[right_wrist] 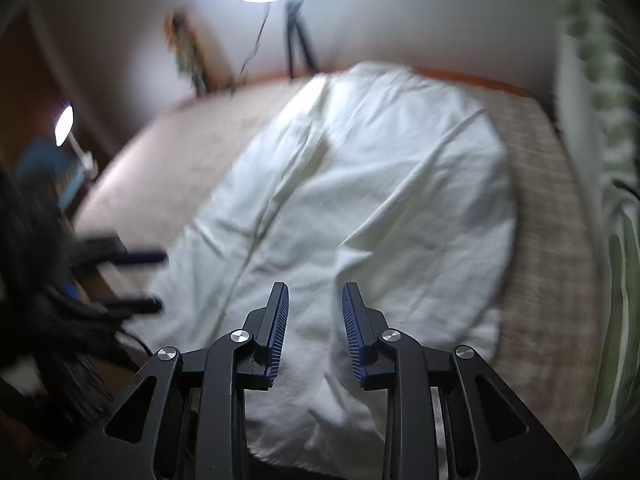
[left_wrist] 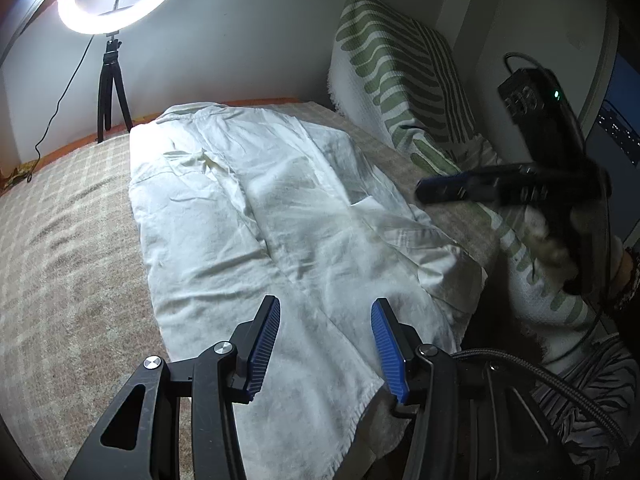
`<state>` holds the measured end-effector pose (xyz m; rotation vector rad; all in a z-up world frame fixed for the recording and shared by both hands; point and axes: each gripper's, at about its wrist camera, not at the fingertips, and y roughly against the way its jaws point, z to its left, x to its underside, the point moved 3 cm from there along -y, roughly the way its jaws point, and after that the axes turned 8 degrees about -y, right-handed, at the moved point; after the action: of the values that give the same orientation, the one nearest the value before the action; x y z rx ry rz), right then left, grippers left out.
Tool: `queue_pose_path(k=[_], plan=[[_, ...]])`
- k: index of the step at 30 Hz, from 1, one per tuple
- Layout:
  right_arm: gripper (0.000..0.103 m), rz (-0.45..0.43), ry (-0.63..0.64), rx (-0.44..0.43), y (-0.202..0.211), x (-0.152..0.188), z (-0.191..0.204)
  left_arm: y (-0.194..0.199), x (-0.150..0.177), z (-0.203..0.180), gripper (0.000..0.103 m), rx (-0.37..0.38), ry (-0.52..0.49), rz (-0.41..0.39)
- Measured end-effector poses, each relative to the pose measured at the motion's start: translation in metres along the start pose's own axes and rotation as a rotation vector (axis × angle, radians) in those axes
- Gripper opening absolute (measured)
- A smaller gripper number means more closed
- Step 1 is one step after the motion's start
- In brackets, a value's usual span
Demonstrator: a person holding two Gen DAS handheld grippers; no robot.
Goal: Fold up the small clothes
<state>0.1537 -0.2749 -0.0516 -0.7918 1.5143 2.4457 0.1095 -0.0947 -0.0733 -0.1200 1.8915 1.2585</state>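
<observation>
- checked beige blanket (left_wrist: 72,248) covers the whole bed; green-striped cushion (left_wrist: 396,72) leans on the wall at the right
- white garment (left_wrist: 248,216) is spread flat on the blanket, pretty wrinkly, running from the near edge toward the wall
- ring light (left_wrist: 120,4) on a little black tripod, glowing at the far side
- left gripper (left_wrist: 326,344) hovers over the garment's near end; jaws spread, nothing in them
- right gripper (right_wrist: 315,332) is parted too, gap empty, garment underneath; view's blurry
</observation>
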Motion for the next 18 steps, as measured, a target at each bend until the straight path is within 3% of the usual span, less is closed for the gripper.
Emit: queue_pose_path(k=[3,5,10,13,15,16,18], plan=[[0.040,-0.054,-0.081,0.067,0.023,0.008,-0.022,-0.001,0.002,-0.004,0.048,0.008,-0.009,0.009],[0.056,-0.062,-0.151,0.121,0.030,0.021,-0.041,-0.002,0.002,-0.007,0.048,0.015,-0.009,0.009],[0.057,0.005,-0.284,0.063,0.024,0.062,-0.066,-0.003,0.000,-0.017,0.048,0.030,-0.024,0.006],[0.058,0.047,-0.293,0.037,0.015,0.076,-0.067,-0.004,-0.001,-0.023,0.048,0.035,-0.029,0.009],[0.058,0.069,-0.277,0.065,0.007,0.080,-0.062,-0.005,-0.001,-0.027,0.048,0.039,-0.027,0.009],[0.054,0.076,-0.264,0.066,0.006,0.081,-0.060,-0.005,-0.001,-0.028,0.048,0.041,-0.026,0.009],[0.021,0.083,-0.234,0.068,0.002,0.084,-0.053,-0.005,-0.001,-0.032,0.048,0.039,-0.026,0.006]])
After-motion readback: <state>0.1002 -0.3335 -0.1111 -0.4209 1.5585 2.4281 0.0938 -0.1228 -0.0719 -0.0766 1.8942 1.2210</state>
